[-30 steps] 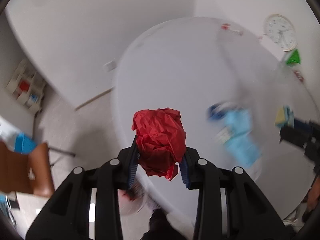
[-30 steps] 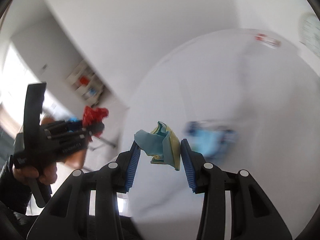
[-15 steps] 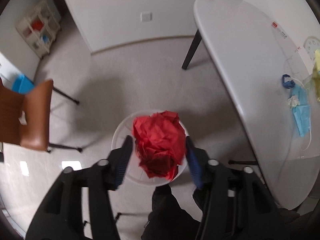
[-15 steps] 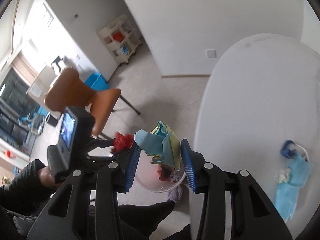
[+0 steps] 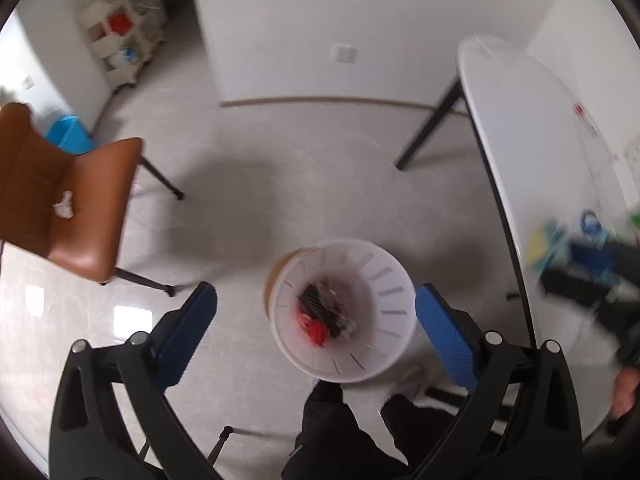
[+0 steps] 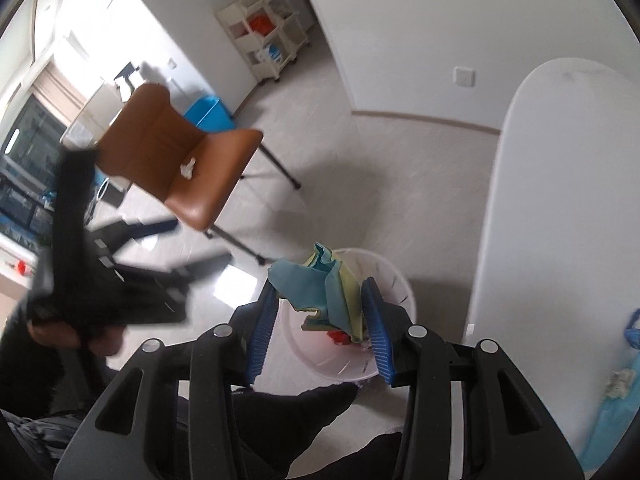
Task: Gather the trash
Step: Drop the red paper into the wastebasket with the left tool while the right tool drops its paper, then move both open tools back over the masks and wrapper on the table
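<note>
our left tongs [image 5: 316,320] were spread wide with nothing between the pads, hanging right over the white bin [image 5: 344,312], whose mouth sat between the two blue pads [image 5: 188,332]. red paper [image 5: 316,330] lay down inside it with other scraps. our right tongs [image 6: 320,316] were pinching the crumpled blue-yellow paper [image 6: 324,292], long axis roughly upright between the pads, and the bin [image 6: 394,280] lay just ahead of and below them (partly hidden by the wad). so the right hand was the one nearer the next drop, we judged, needing only a short reach forward over the rim. versus half a second earlier: the red wad was then between the left pads, now it was out and in the bin, jaws far wider. right grip looked unchanged. a white scrap [image 5: 64,208] sat on the brown chair [image 5: 80,216], off to the left tongs' far left.
</note>
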Action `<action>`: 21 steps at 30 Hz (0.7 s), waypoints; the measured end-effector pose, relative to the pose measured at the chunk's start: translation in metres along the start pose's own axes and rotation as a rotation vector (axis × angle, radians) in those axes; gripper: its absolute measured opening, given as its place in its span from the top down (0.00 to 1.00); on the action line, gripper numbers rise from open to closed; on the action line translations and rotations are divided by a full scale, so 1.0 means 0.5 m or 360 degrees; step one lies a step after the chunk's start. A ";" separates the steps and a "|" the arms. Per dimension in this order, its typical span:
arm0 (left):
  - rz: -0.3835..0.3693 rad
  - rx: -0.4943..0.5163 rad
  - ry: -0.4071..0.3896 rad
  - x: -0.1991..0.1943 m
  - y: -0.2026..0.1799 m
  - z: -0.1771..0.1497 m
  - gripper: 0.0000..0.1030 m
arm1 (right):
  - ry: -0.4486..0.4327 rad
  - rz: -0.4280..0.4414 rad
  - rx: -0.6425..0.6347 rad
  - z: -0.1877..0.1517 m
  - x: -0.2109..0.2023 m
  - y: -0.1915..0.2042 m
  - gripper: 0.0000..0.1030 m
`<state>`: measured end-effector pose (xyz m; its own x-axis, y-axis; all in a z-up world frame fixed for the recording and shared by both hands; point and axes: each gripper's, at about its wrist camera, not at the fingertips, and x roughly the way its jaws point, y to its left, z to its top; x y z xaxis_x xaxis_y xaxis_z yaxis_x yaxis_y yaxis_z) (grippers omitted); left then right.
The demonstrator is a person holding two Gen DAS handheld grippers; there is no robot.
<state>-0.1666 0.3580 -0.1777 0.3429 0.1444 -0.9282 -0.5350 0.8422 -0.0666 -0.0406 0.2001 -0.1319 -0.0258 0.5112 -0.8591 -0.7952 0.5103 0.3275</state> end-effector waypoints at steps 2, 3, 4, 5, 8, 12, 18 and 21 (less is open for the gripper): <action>0.0024 -0.0050 -0.0030 -0.017 0.015 0.005 0.08 | 0.0023 -0.0006 -0.0009 -0.003 0.017 0.006 0.23; 0.0032 -0.0070 -0.0041 -0.024 0.018 0.008 0.08 | 0.0032 -0.0012 -0.0006 -0.007 0.024 0.007 0.18; 0.0036 -0.0089 -0.0051 -0.033 0.020 0.012 0.08 | 0.0037 -0.0013 -0.0002 -0.007 0.026 0.008 0.14; 0.0037 -0.0099 -0.0059 -0.039 0.019 0.015 0.08 | 0.0036 -0.0009 0.0011 -0.008 0.026 0.006 0.13; 0.0033 -0.0099 -0.0094 -0.058 0.002 0.024 0.08 | 0.0009 -0.0010 0.0108 -0.011 -0.006 -0.018 0.13; -0.0013 -0.0049 -0.0219 -0.114 -0.048 0.040 0.08 | -0.0171 -0.0086 0.0228 -0.011 -0.118 -0.064 0.09; -0.0164 0.0063 -0.0357 -0.194 -0.170 0.058 0.08 | -0.0542 -0.0322 0.0366 -0.071 -0.362 -0.151 0.03; -0.0252 0.0129 -0.0394 -0.211 -0.237 0.061 0.08 | -0.0631 -0.0471 0.0437 -0.126 -0.450 -0.201 0.03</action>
<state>-0.1157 0.2587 -0.0608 0.6001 0.1219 -0.7906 -0.3999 0.9017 -0.1645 0.0071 -0.0098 0.0037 0.4457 0.5128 -0.7337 -0.5461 0.8052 0.2310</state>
